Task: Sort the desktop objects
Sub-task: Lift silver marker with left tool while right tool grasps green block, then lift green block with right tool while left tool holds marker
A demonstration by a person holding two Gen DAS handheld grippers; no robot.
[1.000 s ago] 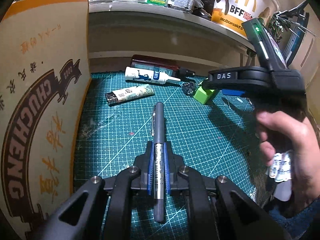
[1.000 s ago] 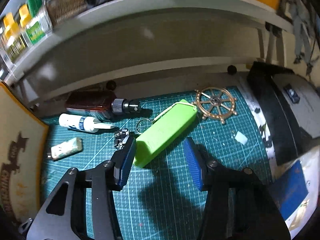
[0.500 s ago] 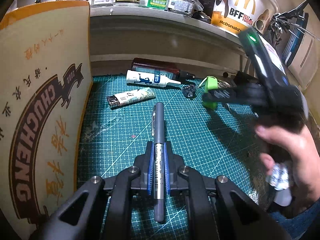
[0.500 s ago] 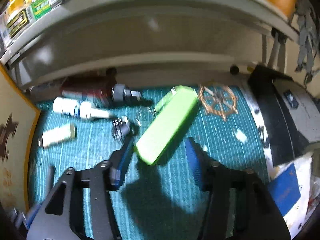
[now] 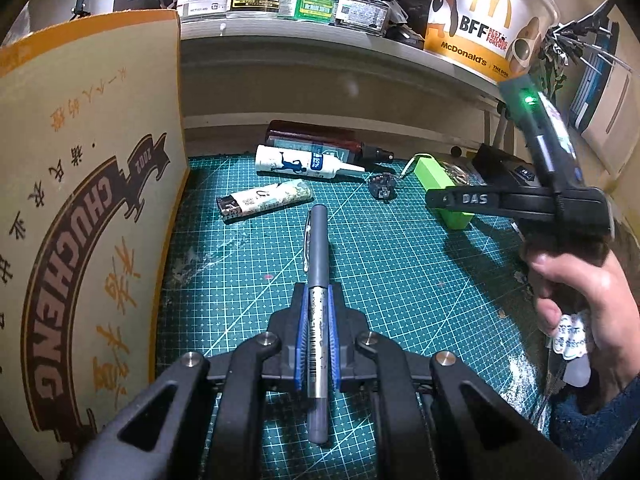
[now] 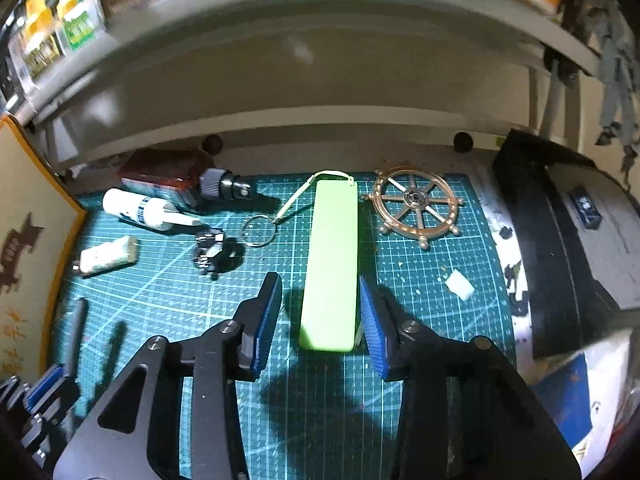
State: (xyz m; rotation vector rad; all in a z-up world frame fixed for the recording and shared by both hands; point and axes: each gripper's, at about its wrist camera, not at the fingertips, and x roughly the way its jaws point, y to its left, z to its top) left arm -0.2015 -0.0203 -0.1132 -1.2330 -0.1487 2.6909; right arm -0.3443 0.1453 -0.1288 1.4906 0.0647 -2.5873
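My left gripper [image 5: 318,320] is shut on a grey pen [image 5: 318,240], which points forward over the green cutting mat [image 5: 400,260]. In the right wrist view a lime-green power bank [image 6: 332,248] lies on the mat, its near end between the blue pads of my right gripper [image 6: 319,284]. Those jaws are closing. The right pad is at the bank's side, while a gap still shows at the left pad. A cord leads from the bank's far end to a keyring [image 6: 258,230]. The left wrist view shows a hand holding the right gripper over the power bank [image 5: 430,172].
A brass ship's wheel [image 6: 416,204] lies right of the bank. To its left are a small black part [image 6: 210,250], a white tube [image 6: 140,210], a brown bottle [image 6: 164,172] and a lighter [image 6: 106,258]. A cardboard box [image 5: 80,220] stands at left, a black device [image 6: 560,240] at right.
The right gripper rolled and sank, so the power bank now lies straight between its jaws, which have narrowed. The left gripper and its pen kept still.
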